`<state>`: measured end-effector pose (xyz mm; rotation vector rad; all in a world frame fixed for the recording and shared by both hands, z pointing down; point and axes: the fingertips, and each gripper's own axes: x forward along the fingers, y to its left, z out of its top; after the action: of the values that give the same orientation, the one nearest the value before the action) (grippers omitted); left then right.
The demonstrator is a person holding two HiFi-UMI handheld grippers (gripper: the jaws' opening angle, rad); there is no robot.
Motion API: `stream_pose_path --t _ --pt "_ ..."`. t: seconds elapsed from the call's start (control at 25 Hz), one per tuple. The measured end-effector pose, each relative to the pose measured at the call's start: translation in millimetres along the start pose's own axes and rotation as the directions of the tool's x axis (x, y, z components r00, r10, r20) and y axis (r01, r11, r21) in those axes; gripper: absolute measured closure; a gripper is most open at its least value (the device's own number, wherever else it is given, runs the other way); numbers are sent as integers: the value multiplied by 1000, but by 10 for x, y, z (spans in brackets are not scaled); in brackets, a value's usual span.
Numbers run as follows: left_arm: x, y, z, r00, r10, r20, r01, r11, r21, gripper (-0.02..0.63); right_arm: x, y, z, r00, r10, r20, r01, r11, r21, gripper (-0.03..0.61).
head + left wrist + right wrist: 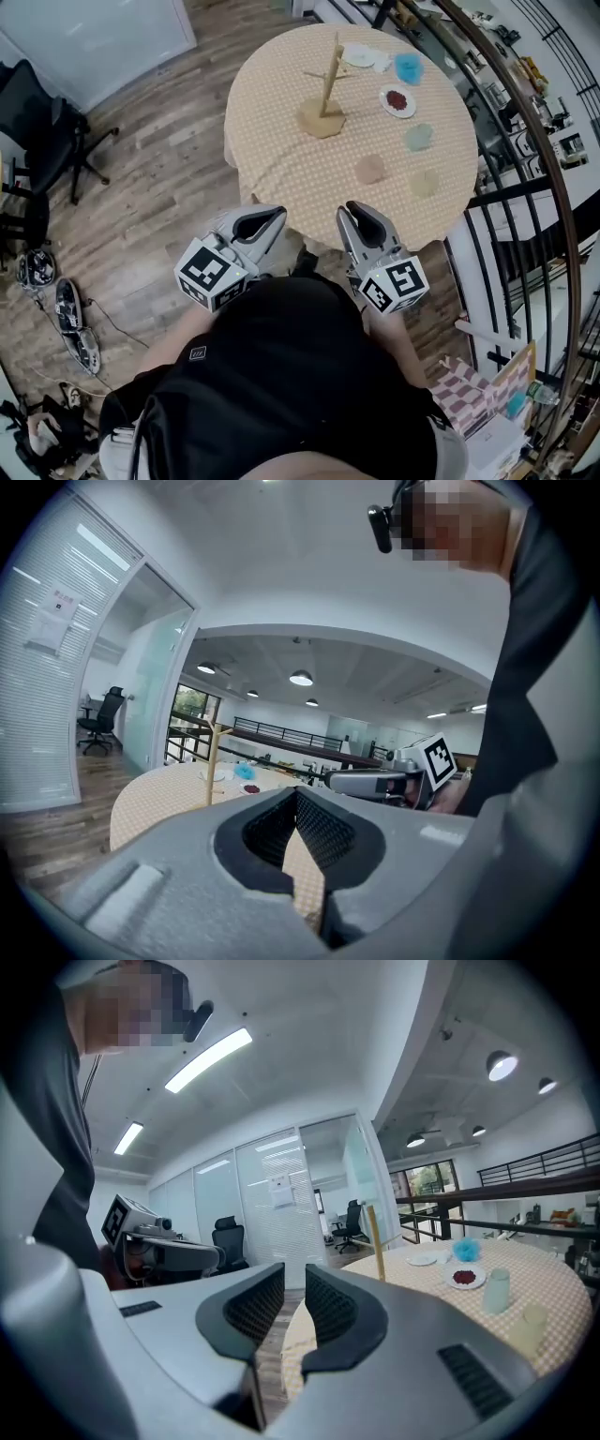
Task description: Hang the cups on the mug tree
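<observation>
A wooden mug tree (323,92) stands bare on the round table (281,150) with the checked cloth. Three cups sit upside down on the table's right side: a green cup (419,138), a brown cup (370,169) and a yellow cup (425,183). Both grippers hover side by side off the table's near edge, pointing at it. My left gripper (272,217) has its pads touching at the tips (296,799), with nothing in them. My right gripper (356,214) shows a narrow gap between its pads (294,1283) and holds nothing. The tree (376,1241) and the green cup (496,1291) lie ahead.
A plate with something red (397,101), a blue fluffy thing (409,67) and a white plate (359,56) sit at the table's far side. A black railing (530,159) curves past on the right. An office chair (42,131) and shoes (66,314) are on the wooden floor at left.
</observation>
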<state>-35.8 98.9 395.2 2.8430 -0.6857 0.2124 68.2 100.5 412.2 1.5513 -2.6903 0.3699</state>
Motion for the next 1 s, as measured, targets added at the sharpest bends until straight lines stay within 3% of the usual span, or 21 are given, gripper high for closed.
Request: stream_pose_path --t 0.4,0.76,1.0 --pt "773 415 163 996 91 -13 -91 996 -18 606 186 -1073 -153 998 -31 -53 30 999 -10 471" --pt "1340 751 -140 999 28 -25 -28 999 -35 606 509 -1485 -608 989 -64 -133 54 996 -77 445" --pt "1724 966 -172 999 -23 -39 23 1000 -19 606 742 -1851 -936 974 -146 -175 116 979 -168 354"
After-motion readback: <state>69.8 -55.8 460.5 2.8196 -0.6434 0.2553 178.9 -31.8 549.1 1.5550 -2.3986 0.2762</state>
